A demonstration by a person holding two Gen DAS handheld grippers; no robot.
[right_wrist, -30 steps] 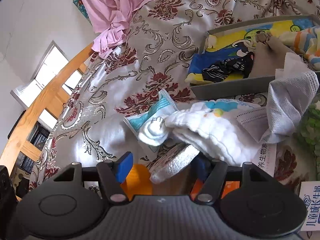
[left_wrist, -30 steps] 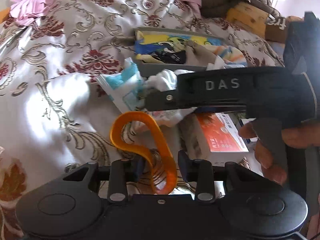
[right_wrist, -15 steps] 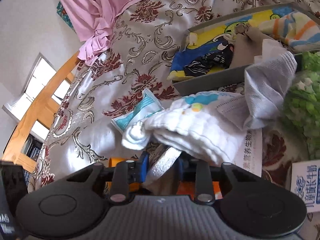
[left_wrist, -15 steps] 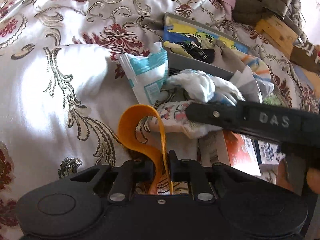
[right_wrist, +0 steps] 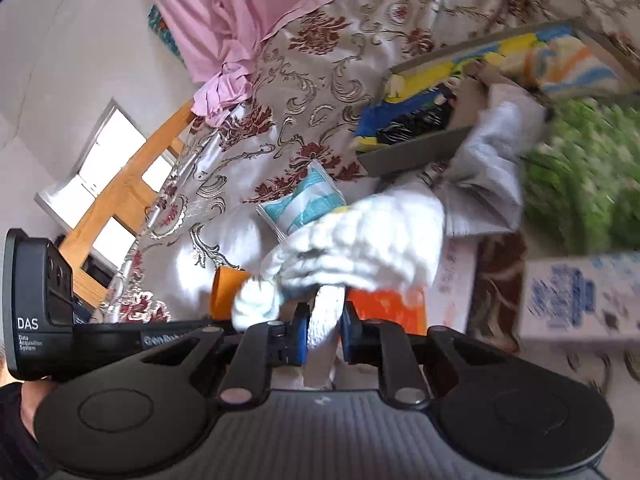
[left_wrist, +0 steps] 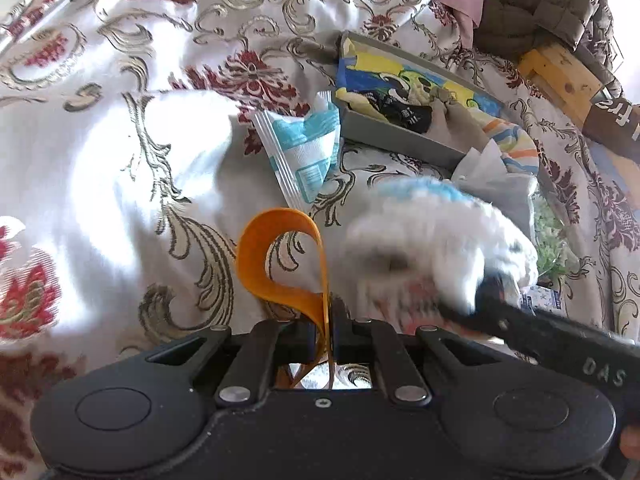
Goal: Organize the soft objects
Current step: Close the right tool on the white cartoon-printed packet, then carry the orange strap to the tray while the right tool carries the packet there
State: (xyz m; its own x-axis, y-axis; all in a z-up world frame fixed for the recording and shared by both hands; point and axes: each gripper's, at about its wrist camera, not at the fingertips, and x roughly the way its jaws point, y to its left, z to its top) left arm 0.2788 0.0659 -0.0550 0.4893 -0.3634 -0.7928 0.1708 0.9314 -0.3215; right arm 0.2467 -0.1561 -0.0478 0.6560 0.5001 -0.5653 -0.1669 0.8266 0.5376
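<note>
The left tool point(left_wrist: 330, 326) is clamped on the orange band point(left_wrist: 280, 264), low over the bed point(left_wrist: 120, 160). The right tool point(right_wrist: 325, 330) is closing on the white cloth point(right_wrist: 360, 240) between its pads (blurred). Lift both clear before swinging toward the grey tray point(left_wrist: 400, 142).

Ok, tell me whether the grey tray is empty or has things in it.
Has things in it: the grey tray holds a yellow-blue printed cloth and a dark sock.
</note>
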